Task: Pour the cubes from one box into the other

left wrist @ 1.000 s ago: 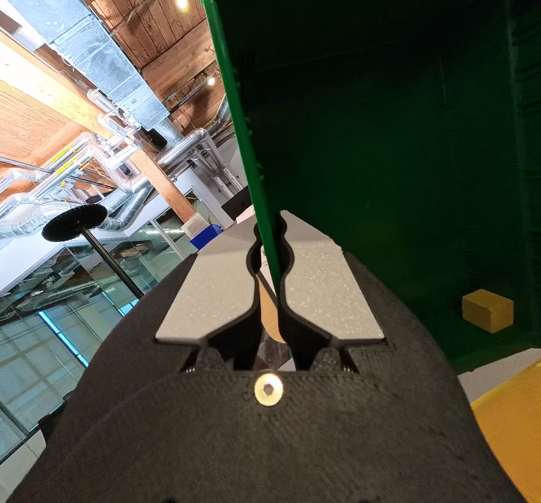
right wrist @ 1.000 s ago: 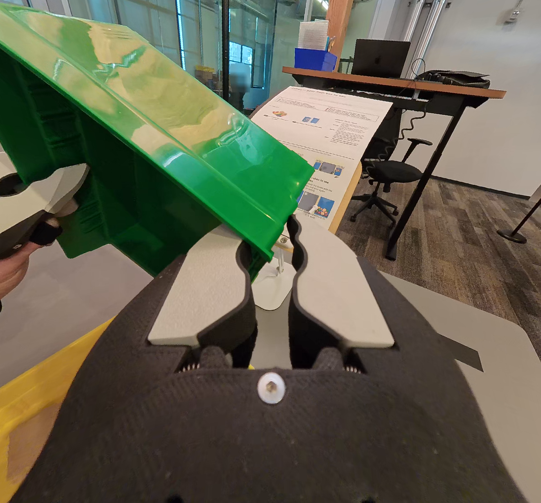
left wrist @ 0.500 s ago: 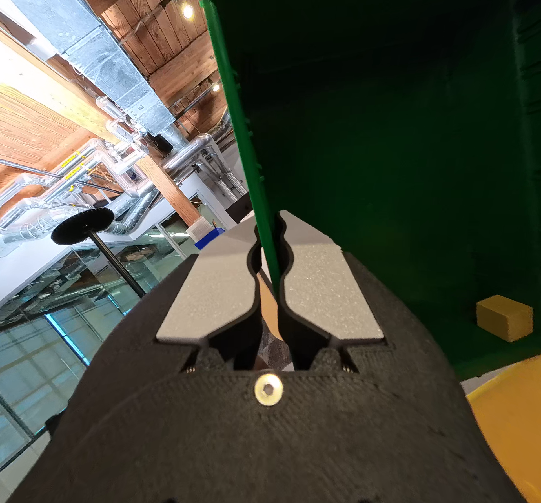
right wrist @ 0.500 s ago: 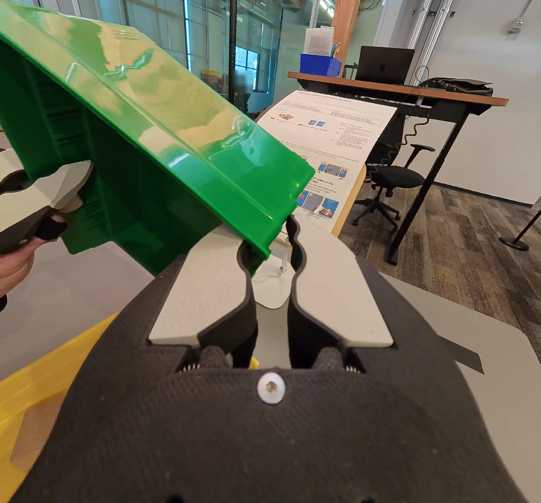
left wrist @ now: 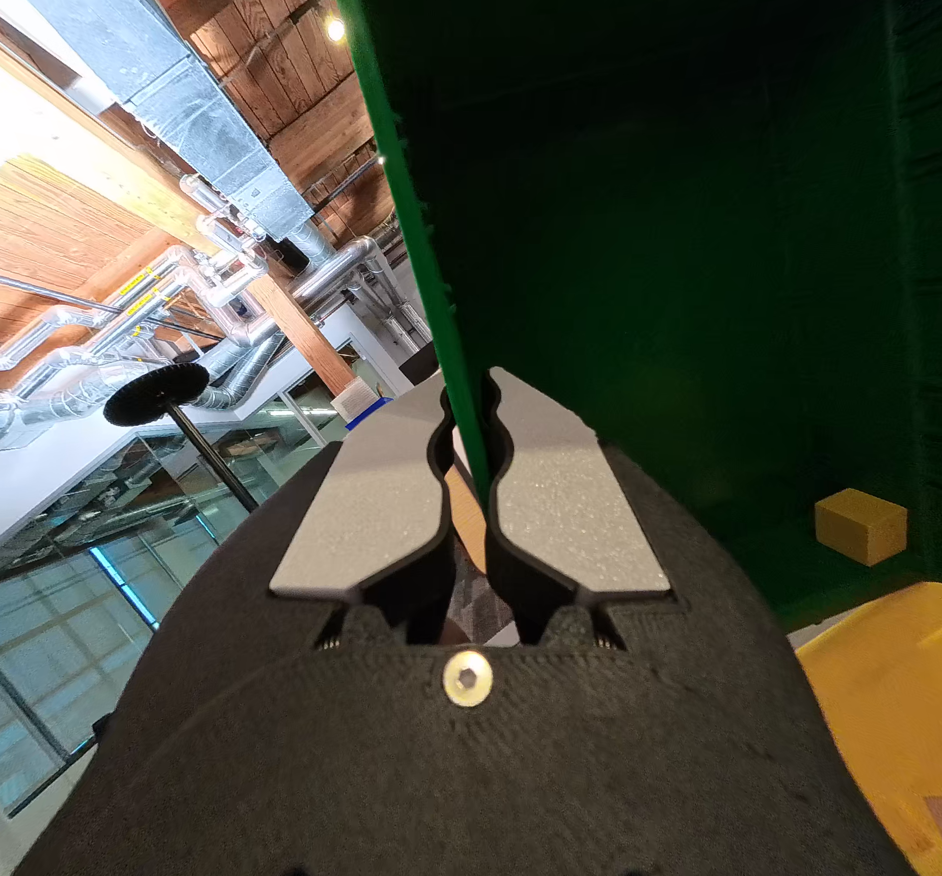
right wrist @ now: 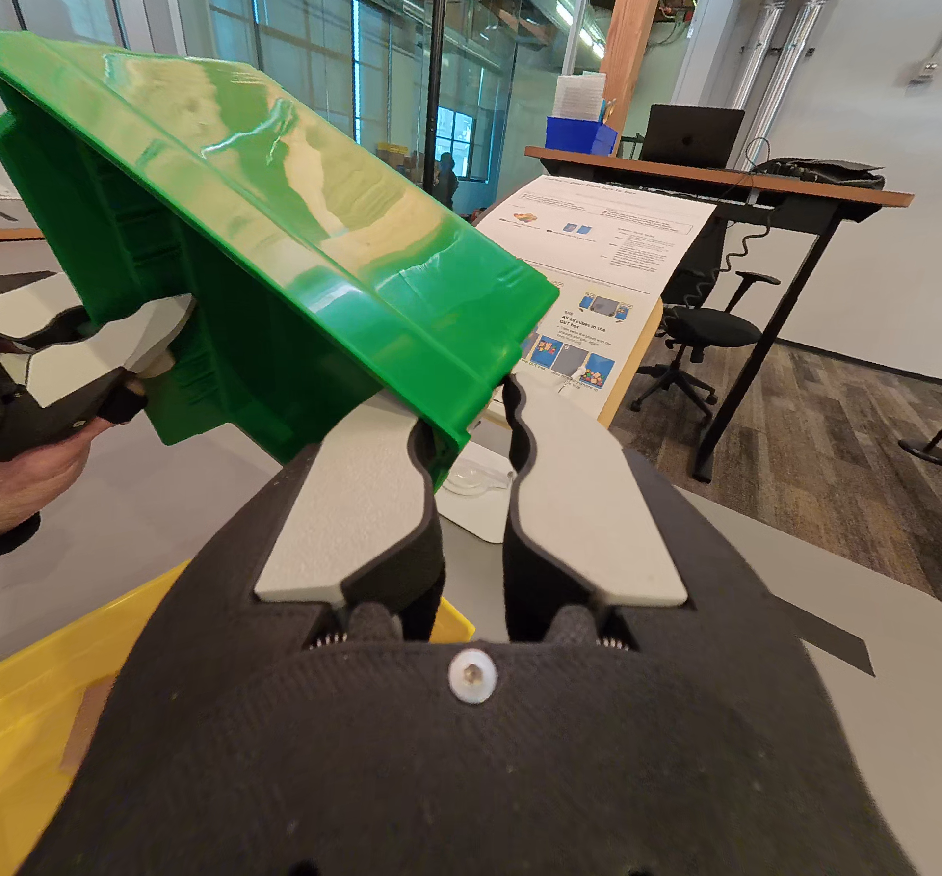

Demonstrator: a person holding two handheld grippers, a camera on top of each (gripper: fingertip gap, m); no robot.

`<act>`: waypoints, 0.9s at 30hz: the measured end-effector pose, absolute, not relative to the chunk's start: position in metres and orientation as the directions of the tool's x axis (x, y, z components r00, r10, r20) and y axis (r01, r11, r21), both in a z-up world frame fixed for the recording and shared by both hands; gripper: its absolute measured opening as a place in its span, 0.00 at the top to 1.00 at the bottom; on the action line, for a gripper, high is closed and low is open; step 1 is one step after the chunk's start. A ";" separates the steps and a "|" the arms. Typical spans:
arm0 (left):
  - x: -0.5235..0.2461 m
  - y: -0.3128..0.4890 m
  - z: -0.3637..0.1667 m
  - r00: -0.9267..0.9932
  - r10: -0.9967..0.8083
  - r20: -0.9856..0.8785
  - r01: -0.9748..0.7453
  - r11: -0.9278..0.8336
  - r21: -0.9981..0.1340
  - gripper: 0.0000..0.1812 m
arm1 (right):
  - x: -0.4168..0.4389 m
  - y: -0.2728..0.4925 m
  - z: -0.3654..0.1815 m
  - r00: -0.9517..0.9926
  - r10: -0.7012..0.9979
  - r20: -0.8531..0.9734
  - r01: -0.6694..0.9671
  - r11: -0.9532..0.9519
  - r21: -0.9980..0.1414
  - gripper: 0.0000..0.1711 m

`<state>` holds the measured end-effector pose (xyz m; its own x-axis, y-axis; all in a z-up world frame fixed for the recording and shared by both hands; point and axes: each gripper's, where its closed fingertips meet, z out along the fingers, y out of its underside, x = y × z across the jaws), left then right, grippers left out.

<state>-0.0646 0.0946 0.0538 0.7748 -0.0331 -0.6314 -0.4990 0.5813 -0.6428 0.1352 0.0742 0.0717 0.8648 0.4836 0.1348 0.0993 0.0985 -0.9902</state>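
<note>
I hold a green box (right wrist: 265, 250) tipped steeply over a yellow box (right wrist: 76, 673), open side down and left. My right gripper (right wrist: 461, 403) is shut on the green box's rim near a corner. My left gripper (left wrist: 469, 392) is shut on the opposite rim and also shows in the right wrist view (right wrist: 153, 331). In the left wrist view the green box's dark inside (left wrist: 688, 239) holds one yellow cube (left wrist: 861, 525) at its low edge, just above the yellow box (left wrist: 866, 698). The inside of the yellow box is hidden.
The boxes are over a grey table (right wrist: 153, 484). A printed sheet on a stand (right wrist: 601, 260) is just behind the green box. A desk with a laptop (right wrist: 693, 137) and an office chair (right wrist: 708, 331) stand beyond. A hand (right wrist: 30, 474) holds the left gripper.
The green box has shifted a little up and to the right in the right wrist view. The yellow cube has slid slightly along the box's low edge. Both grips are unchanged.
</note>
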 end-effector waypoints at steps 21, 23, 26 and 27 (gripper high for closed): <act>-0.066 0.083 0.039 0.808 -0.032 -0.588 -0.474 0.559 -0.681 0.97 | 0.121 0.051 0.056 0.807 0.560 0.186 0.126 0.145 -0.981 0.80; -0.066 0.083 0.040 0.815 -0.035 -0.578 -0.469 0.546 -0.695 0.97 | 0.119 0.050 0.054 0.805 0.566 0.180 0.121 0.140 -0.983 0.80; -0.067 0.085 0.040 0.826 -0.041 -0.562 -0.456 0.537 -0.710 0.97 | 0.117 0.048 0.050 0.797 0.576 0.183 0.126 0.138 -0.982 0.80; -0.067 0.084 0.040 0.827 -0.040 -0.561 -0.455 0.538 -0.709 0.97 | 0.116 0.048 0.047 0.795 0.579 0.184 0.130 0.133 -0.983 0.80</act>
